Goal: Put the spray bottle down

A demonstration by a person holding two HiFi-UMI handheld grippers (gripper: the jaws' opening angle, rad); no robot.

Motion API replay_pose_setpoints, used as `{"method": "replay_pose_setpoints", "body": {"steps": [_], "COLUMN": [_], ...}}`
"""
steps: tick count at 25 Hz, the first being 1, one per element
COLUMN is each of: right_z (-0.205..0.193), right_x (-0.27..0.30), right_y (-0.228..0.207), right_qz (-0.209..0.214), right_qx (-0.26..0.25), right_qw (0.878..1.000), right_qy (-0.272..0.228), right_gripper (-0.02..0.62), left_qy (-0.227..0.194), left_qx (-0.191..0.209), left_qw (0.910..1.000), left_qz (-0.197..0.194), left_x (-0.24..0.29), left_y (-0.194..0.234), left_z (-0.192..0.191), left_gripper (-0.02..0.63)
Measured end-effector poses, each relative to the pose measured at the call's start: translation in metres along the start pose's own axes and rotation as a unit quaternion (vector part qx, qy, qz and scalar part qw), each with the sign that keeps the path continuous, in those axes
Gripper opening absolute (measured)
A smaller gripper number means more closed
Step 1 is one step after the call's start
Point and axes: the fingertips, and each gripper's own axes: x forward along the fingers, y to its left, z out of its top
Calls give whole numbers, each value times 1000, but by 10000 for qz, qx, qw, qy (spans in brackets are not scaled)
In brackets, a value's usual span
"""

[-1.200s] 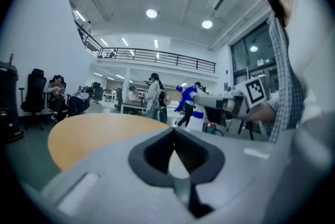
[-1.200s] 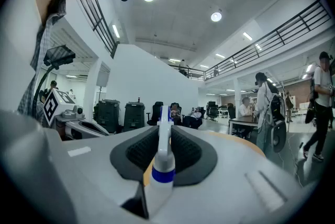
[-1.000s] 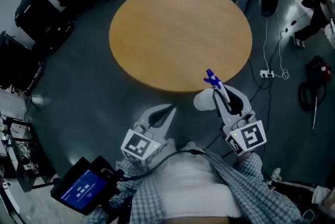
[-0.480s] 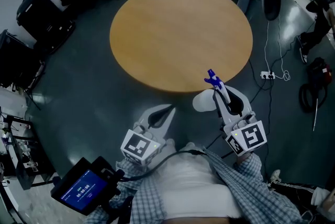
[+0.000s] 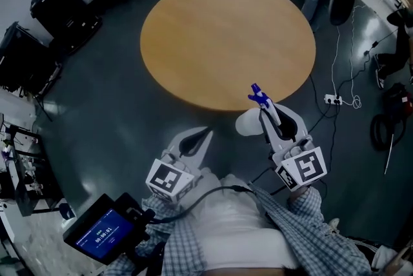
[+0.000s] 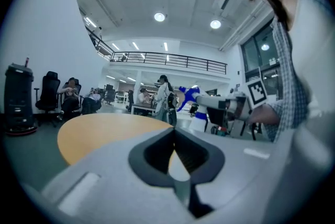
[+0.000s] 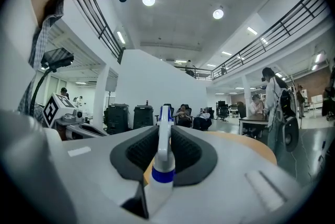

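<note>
Nothing much has moved: left tongs [image 5: 206,133] hang pressed together, empty, short of the bench's [image 5: 219,29] near edge; right tongs [image 5: 266,113] pinch the spray bottle [image 5: 247,122] by its neck, blue nozzle [image 5: 257,96] at that near edge.

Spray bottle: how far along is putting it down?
Done: nothing yet. In hand: the spray bottle sits clamped by its neck in the right gripper, in the air at the near edge of the round table. The left gripper is shut and empty. Left: carry it over the table, lower it, open the jaws.
</note>
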Motion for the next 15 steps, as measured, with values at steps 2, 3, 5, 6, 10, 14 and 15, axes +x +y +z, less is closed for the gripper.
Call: {"method": "replay_pose_setpoints", "body": {"steps": [2,3,5,6,10,14,15], "right_z": [0,-1,-2,-3,-6,-7,-6], "right_x": [-1,-2,-2,-1,14,52,67], "right_y": [-2,-2,-2,-1,6,11,14], "right_qz": [87,131,201,234,426,557,597], "right_qx": [-15,-15,2,2,-145,-129,-106], "right_qw": [10000,9999,9998,9997,9990,9983,9981], "right_qy": [-16,-14,1,13,66,83,85], "right_gripper": [72,72,72,72,72,72,72], "left_qy": [-8,2,-11,-39,-100,-83,-55], "left_qx": [31,43,69,81,108,76,60], "left_qw": [9999,9998,9996,9995,9984,9966,9960], "left_qz": [123,173,270,317,542,822,891], "left_x": [0,-1,-4,-6,-15,-17,-18], "left_y": [-2,-3,-3,-1,14,49,62], "left_z": [0,0,2,2,3,8,10], "left_gripper": [2,2,2,2,2,2,2]}}
